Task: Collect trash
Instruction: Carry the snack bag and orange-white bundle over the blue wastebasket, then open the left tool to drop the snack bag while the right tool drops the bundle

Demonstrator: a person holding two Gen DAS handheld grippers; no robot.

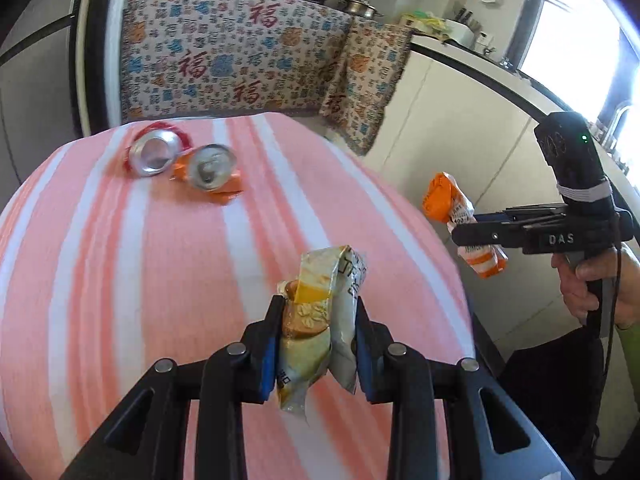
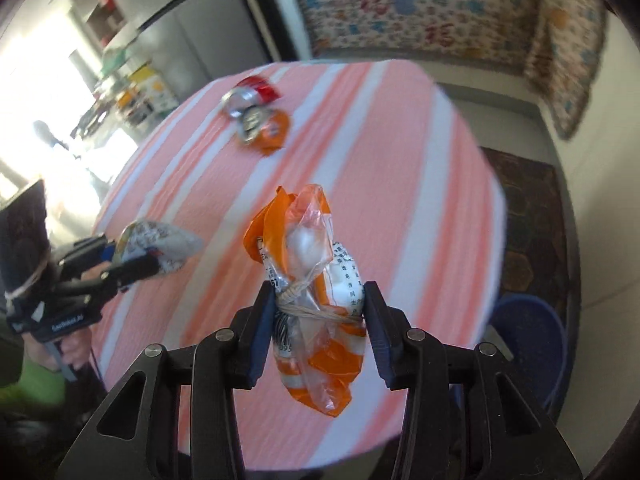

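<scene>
Left wrist view: on the striped pink and white tablecloth (image 1: 160,264), toward its far left part, lie two crushed cans touching each other, a red can (image 1: 154,152) with its silver end facing the camera and, just right of it, an orange can (image 1: 208,172) with its opened top showing. Nearer, above the tablecloth's near edge, the left gripper (image 1: 318,320) is clenched on a crumpled cream and yellow wrapper (image 1: 320,320), which is printed with oat flakes and dark lettering and sticks up between the blue pads. Right of the tablecloth, off its edge, the right gripper (image 1: 480,236), in a hand (image 1: 588,288), is grasping a wrinkled orange and white packet (image 1: 448,204). In the right wrist view that packet (image 2: 316,280) is clear plastic with orange patches, bound by a rubber band, held above the tablecloth (image 2: 400,160); a blue bin (image 2: 532,336) stands on the floor just right of the tablecloth.
</scene>
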